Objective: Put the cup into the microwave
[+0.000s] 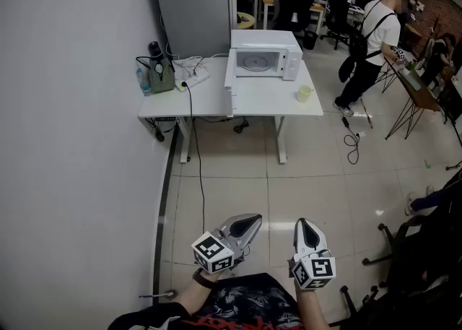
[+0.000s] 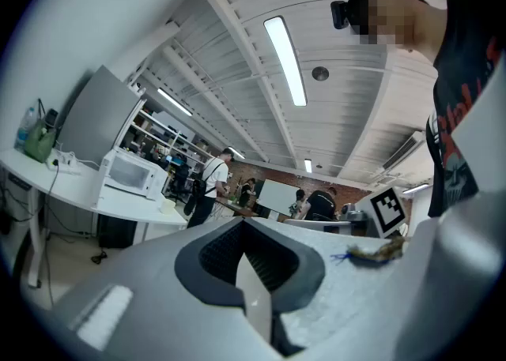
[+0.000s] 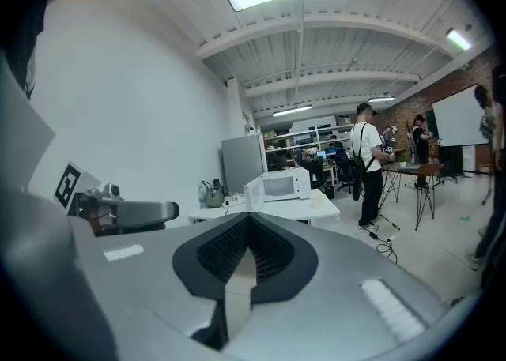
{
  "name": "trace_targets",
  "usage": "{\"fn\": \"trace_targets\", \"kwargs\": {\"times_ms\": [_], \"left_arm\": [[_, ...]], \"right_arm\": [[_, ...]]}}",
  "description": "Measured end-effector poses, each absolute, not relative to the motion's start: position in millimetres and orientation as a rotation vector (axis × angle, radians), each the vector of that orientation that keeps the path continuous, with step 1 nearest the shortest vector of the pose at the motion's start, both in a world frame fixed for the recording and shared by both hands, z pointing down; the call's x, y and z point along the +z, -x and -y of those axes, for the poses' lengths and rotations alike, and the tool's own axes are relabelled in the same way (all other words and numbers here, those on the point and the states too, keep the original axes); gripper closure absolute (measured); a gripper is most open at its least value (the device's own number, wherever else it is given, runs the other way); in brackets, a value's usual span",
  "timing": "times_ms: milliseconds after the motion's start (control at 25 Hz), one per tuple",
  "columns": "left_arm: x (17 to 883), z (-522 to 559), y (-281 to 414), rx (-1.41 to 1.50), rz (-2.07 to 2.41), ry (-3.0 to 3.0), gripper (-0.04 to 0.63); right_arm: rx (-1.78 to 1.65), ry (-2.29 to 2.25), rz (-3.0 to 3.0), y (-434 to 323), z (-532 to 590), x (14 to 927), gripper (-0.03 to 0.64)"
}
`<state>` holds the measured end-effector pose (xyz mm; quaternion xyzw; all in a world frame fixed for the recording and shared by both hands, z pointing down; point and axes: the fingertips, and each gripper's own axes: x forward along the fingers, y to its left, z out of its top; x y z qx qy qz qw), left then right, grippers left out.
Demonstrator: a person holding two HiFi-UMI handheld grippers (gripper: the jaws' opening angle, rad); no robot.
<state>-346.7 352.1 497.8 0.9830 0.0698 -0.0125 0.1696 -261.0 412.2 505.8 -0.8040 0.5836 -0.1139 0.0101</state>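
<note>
A pale cup (image 1: 304, 93) stands near the right front corner of a white table (image 1: 267, 105), far ahead of me. The white microwave (image 1: 264, 54) sits behind it with its door (image 1: 229, 79) swung open to the left. The microwave (image 2: 133, 175) and cup (image 2: 168, 204) are small and distant in the left gripper view; in the right gripper view the microwave (image 3: 278, 186) and cup (image 3: 317, 200) are likewise far off. My left gripper (image 1: 250, 224) and right gripper (image 1: 307, 230) are held low in front of me over the floor, both shut and empty.
A second white table (image 1: 180, 94) on the left carries a green bag (image 1: 163, 76), bottles and a power strip with cables. A grey cabinet (image 1: 195, 11) stands behind. A person in a white shirt (image 1: 375, 40) stands right of the table. Chairs (image 1: 422, 263) are at my right; a wall runs along the left.
</note>
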Motion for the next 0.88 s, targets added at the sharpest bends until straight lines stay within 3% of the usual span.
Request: {"fn": "trace_targets", "kwargs": {"times_ms": [280,880], "left_arm": [[501.6,-324.4,286.1,-0.024,-0.289,-2.772,0.594],[513.5,-206.4,65.7,0.098,0.034,-2.950,0.595]], "right_arm": [[-0.331,2.524,-1.800,205.5,-368.2,503.0,0.615],[-0.439,2.463,-1.769,-22.2,-292.9,524.7,0.615]]}}
